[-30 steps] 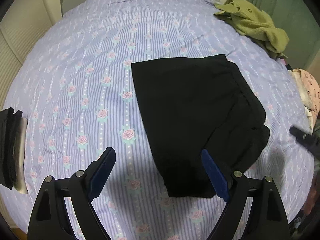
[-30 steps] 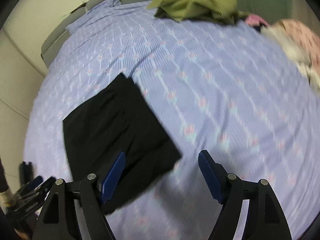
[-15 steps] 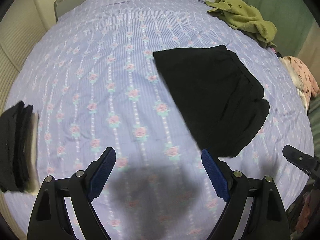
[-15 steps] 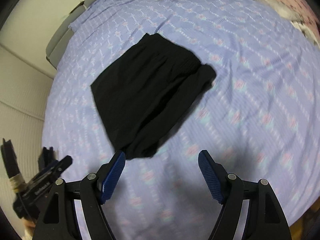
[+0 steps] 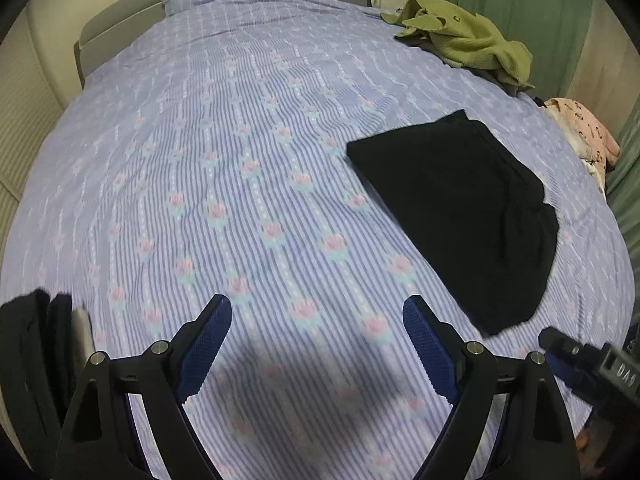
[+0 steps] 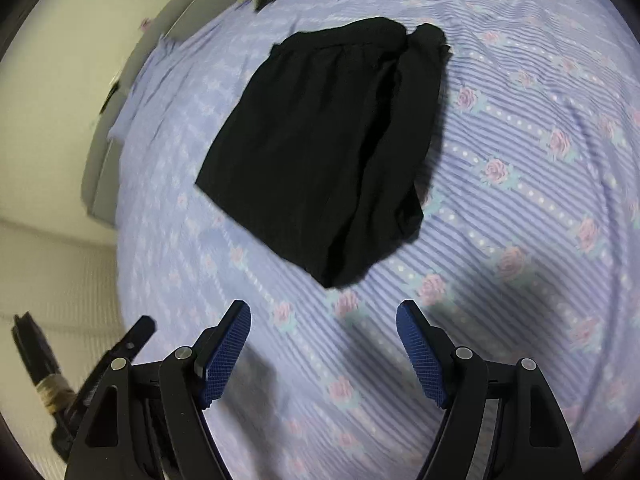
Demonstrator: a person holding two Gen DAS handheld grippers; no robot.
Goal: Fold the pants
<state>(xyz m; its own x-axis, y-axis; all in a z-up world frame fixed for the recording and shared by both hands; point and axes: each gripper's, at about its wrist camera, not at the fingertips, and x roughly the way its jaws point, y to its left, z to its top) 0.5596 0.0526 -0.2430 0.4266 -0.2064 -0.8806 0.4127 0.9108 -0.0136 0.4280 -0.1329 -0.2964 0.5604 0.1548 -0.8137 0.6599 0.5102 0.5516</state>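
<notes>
**Supervisor:** Report the position of the garment and the state of both tools.

**Operator:** The black pants (image 6: 324, 148) lie folded into a compact rectangle on the striped floral bedsheet (image 5: 240, 152). I hold the left gripper (image 5: 318, 344) above bare sheet, jaws spread wide and empty, with the pants well apart to its right. The right gripper (image 6: 323, 344) also stands apart and empty, near the nearest corner of the pants.

**Supervisor:** Handling assessment?

**Operator:** I judge the fabric soft, light and limp; it will sag and slide over itself. One long edge shows bunched layers, so I would pinch through every layer at the near corners, one tool per corner. Gripping only the top layer could undo the fold.

**Supervisor:** Other items?

**Operator:** A green garment (image 5: 468, 44) and dark stacked clothing (image 5: 36, 368), both clear.
</notes>
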